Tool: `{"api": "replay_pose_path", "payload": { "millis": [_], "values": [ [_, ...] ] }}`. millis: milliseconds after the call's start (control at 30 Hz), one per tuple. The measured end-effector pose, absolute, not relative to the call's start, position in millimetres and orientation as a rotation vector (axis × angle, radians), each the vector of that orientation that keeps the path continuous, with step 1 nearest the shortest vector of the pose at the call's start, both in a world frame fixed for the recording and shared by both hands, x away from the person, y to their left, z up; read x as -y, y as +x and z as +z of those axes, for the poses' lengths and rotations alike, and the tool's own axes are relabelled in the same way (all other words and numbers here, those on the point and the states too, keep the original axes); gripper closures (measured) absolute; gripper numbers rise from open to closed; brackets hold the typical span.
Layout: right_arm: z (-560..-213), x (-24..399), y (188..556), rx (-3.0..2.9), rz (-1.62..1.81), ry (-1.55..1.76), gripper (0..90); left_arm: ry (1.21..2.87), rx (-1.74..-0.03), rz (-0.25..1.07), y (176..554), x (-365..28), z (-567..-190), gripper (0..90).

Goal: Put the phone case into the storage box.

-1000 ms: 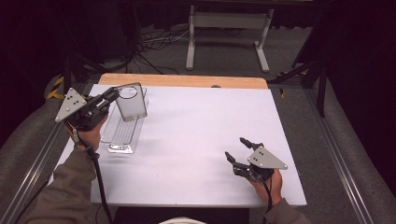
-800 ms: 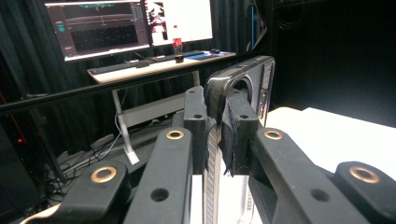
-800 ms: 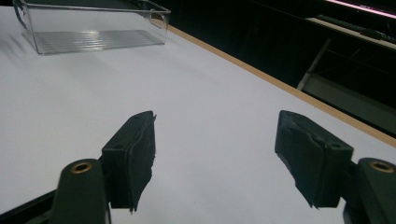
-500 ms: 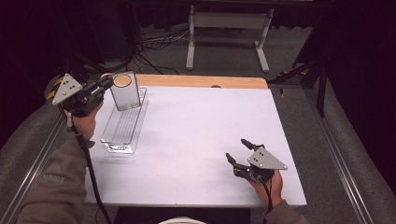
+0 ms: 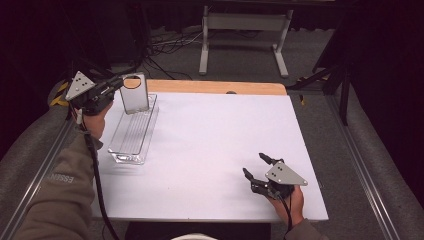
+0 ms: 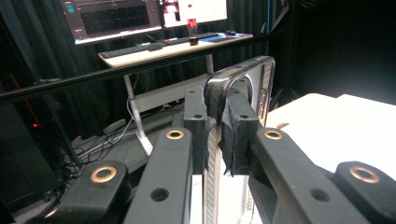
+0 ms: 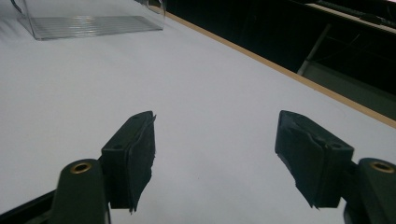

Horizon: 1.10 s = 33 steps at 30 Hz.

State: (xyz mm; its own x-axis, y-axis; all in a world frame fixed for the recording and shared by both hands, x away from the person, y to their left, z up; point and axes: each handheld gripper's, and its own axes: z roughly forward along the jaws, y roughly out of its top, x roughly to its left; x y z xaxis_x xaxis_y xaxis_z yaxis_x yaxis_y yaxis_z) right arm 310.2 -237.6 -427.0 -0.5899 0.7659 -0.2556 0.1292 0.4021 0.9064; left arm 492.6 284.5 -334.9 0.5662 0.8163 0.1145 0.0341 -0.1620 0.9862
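Note:
A long clear plastic bin with a ribbed floor lies on the left part of the white table. Its far end wall stands upright and has a round handle hole. My left gripper is shut on the rim of that hole, and in the left gripper view the pads pinch the clear wall between them. My right gripper rests open near the table's front right, with bare table between its jaws. The bin shows far off at the top left of the right gripper view.
A wooden strip runs along the table's far edge. Beyond it, a metal stand and cables lie on the floor. Grey rails flank the table on both sides. A desk with monitors stands behind the bin.
My left gripper has moved toward the far edge with the bin's end wall in it, and that wall has gone from tilted to upright. The right gripper has stayed still.

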Motion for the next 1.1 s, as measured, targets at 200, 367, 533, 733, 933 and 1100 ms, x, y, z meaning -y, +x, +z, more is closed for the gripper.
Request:
{"api": "replay_pose_path", "payload": {
  "millis": [200, 367, 533, 733, 933, 1100],
  "values": [
    [-429, 238, 309, -1.992, 1.184, 0.764, 29.3, 1.621, -0.734, 0.805, 509, -284, -343, 81.6],
    [-431, 238, 310, -1.996, 1.177, 0.769, 29.3, 1.635, -0.728, 0.788, 520, -286, -352, 81.6],
    [-434, 235, 311, -2.008, 1.165, 0.776, 29.3, 1.661, -0.719, 0.767, 531, -287, -363, 81.5],
    [-436, 233, 312, -2.017, 1.144, 0.777, 29.5, 1.683, -0.712, 0.750, 545, -283, -377, 81.5],
    [-438, 231, 314, -2.021, 1.133, 0.796, 29.5, 1.689, -0.719, 0.739, 556, -282, -387, 81.4],
    [-441, 231, 314, -2.023, 1.116, 0.798, 30.0, 1.663, -0.733, 0.730, 563, -286, -390, 81.0]
  ]
}}
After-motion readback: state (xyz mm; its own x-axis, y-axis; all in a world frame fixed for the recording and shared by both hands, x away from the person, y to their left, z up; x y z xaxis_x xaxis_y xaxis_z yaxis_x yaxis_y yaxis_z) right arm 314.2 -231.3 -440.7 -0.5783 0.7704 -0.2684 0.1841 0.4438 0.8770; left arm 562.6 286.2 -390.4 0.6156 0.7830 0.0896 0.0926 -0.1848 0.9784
